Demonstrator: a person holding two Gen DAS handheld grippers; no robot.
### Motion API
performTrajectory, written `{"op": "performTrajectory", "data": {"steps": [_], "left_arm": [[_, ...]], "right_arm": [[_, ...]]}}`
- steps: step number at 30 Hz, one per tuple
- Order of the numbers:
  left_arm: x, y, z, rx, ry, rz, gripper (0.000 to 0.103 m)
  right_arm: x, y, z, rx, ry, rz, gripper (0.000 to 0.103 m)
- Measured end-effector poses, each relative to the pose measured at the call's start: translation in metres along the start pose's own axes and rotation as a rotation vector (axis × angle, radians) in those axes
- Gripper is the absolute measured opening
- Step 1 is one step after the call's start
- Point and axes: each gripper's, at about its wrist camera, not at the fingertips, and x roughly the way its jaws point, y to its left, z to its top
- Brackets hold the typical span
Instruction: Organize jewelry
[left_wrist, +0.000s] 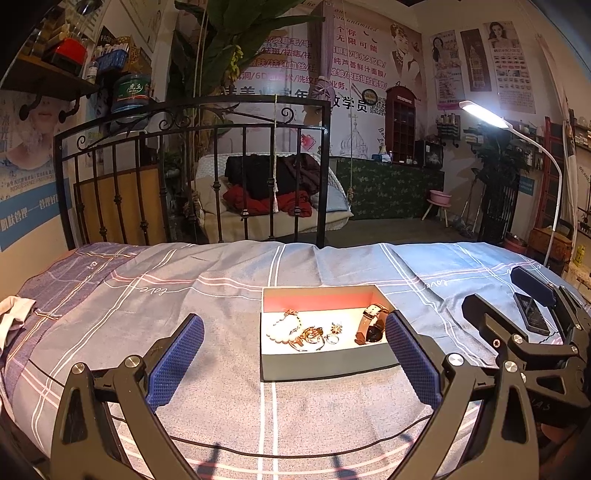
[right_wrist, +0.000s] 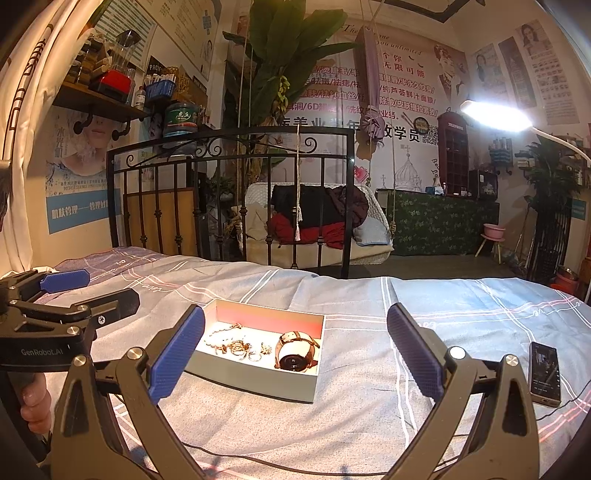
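A shallow grey box (left_wrist: 325, 365) (right_wrist: 255, 380) sits on the bed. Inside lie a wristwatch (left_wrist: 373, 325) (right_wrist: 295, 350), a white bead bracelet (left_wrist: 282, 326) (right_wrist: 218, 338), rings (left_wrist: 331, 339) (right_wrist: 254, 355) and a tangle of gold pieces (left_wrist: 308, 334) (right_wrist: 236, 347). My left gripper (left_wrist: 295, 356) is open and empty, just in front of the box; it also shows in the right wrist view (right_wrist: 92, 291). My right gripper (right_wrist: 295, 358) is open and empty, in front of the box and to its right; it also shows in the left wrist view (left_wrist: 517, 291).
A plaid grey-blue bedsheet (left_wrist: 207, 295) (right_wrist: 406, 317) covers the bed. A phone (left_wrist: 532, 314) (right_wrist: 545, 373) lies to the right of the box with a cable. A black iron bed frame (left_wrist: 199, 173) (right_wrist: 229, 199) stands behind. A lamp (left_wrist: 484, 114) (right_wrist: 495, 114) shines from the right.
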Motion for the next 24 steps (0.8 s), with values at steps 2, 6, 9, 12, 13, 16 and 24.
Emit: {"op": "performTrajectory", "data": {"steps": [2,6,9,12,13,16,24], "left_arm": [[0.0001,0.0004,0.0001,-0.001,0.000,0.014,0.097],[0.0010,0.0015,0.0009,-0.008,0.009,0.006,0.097],[0.0016,0.0017,0.0008,-0.011,0.015,0.000,0.097],[0.0016,0.0001,0.0005,-0.004,0.017,-0.004,0.097],[0.0024,0.0000,0.0005,-0.002,0.018,-0.005,0.097],[0.0027,-0.0009,0.0003,-0.002,0.017,-0.005,0.097],[0.0006,-0.0037,-0.0014,0.003,0.000,0.026,0.097]], "right_arm": [[-0.0001,-0.0002,-0.0005,-0.001,0.001,0.000,0.097],[0.0001,0.0002,-0.0003,-0.001,0.001,0.000,0.097],[-0.0003,-0.0001,-0.0014,-0.003,0.002,0.000,0.097],[0.0002,0.0003,-0.0006,-0.002,0.002,0.000,0.097],[-0.0003,0.0001,-0.0011,-0.003,0.002,0.000,0.097],[0.0006,-0.0002,-0.0021,-0.001,0.005,0.000,0.097],[0.0004,-0.0010,-0.0044,-0.003,0.010,-0.003,0.097]]}}
